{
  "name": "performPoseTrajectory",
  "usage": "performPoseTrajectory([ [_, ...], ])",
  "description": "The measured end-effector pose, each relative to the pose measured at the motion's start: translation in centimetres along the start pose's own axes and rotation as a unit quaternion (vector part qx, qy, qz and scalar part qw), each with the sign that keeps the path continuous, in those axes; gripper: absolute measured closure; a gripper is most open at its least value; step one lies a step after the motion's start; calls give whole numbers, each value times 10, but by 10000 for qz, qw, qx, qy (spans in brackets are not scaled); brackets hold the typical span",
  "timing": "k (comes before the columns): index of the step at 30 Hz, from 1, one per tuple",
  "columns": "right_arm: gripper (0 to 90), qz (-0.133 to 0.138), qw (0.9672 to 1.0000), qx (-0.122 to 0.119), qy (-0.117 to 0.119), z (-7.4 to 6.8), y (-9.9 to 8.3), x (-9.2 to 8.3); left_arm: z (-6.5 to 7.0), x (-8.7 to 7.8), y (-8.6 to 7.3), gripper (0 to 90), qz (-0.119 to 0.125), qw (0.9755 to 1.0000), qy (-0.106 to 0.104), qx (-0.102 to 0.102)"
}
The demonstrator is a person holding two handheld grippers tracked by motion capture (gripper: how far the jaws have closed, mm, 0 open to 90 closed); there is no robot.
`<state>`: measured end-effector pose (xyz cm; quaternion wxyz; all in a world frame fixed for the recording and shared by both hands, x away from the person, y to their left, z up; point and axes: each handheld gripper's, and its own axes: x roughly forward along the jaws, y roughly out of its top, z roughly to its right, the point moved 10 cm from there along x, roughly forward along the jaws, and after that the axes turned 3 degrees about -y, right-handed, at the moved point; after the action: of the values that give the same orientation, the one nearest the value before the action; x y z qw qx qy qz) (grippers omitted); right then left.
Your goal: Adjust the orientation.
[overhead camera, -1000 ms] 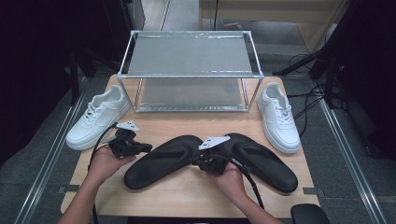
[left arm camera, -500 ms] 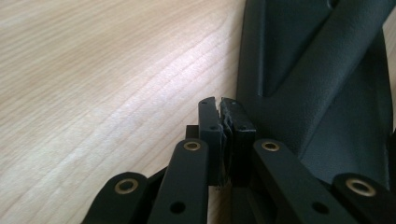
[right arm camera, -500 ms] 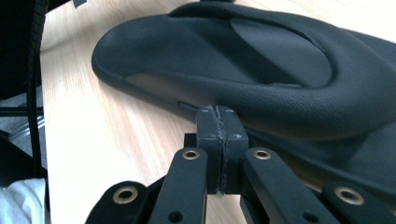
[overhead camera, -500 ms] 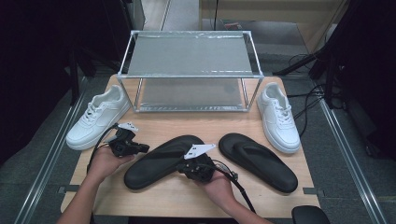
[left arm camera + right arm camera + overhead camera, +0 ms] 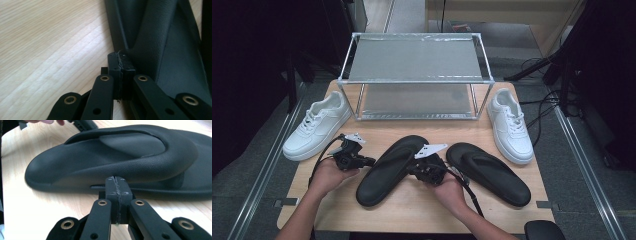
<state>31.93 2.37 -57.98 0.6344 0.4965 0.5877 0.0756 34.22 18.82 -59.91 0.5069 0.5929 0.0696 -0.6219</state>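
Note:
Two black flip-flops lie on the wooden table (image 5: 412, 212): the left flip-flop (image 5: 389, 172) slants up to the right, and the right flip-flop (image 5: 492, 172) lies beside it. My left gripper (image 5: 370, 161) points right at the left flip-flop's edge. In the left gripper view its jaws have just closed a little further. They are shut pad to pad with nothing between them, and the tips (image 5: 121, 66) touch the flip-flop's strap (image 5: 152, 32). My right gripper (image 5: 413, 170) points left at the same flip-flop, shut and empty, with its tips (image 5: 116, 187) just short of the sole's side (image 5: 100, 170).
A metal two-shelf rack (image 5: 414, 60) stands at the back of the table. A white sneaker (image 5: 314, 127) sits at its left and another white sneaker (image 5: 512, 125) at its right. Cables trail from both grippers toward the front edge.
My right gripper has shifted a little to the left, off the right flip-flop's near end and toward the left flip-flop. The left gripper has stayed where it was.

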Motion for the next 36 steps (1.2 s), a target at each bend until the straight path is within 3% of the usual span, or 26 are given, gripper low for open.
performPoseTrajectory([
  [7, 900, -23, 9996, 197, -180, 22, 3, -5, 14, 7, 3, 900, -54, 9999, -134, -34],
  [11, 900, -114, 9994, 333, -2, 27, 2, -5, 17, 7, 4, 900, 5, 9998, -193, -86],
  [12, 900, -133, 9993, 316, -113, 31, 3, -6, 19, 8, 5, 900, 24, 9996, -259, -125],
  [15, 900, -162, 9993, 304, -154, 35, 4, -5, 22, 10, 6, 900, 53, 9997, -227, -72],
  [24, 900, -314, 9983, 220, -441, 54, 11, -9, 39, 17, 10, 900, 70, 9991, -417, 28],
  [27, 894, -321, 9984, 256, -395, 59, 10, -11, 41, 16, 10, 900, 28, 9989, -467, 45],
  [28, 861, -296, 9984, 290, -384, 62, 7, -14, 41, 15, 11, 848, 53, 9987, -507, 41],
  [31, 825, -178, 9986, 357, -359, 63, 7, -20, 44, 9, 16, 817, 195, 9980, -593, 53],
  [32, 803, -79, 9989, 383, -274, 60, 7, -26, 46, 6, 18, 755, 252, 9978, -614, 60],
  [36, 706, 2, 9995, 297, -124, 52, 6, -36, 58, 0, 21, 665, 352, 9967, -704, 187],
])
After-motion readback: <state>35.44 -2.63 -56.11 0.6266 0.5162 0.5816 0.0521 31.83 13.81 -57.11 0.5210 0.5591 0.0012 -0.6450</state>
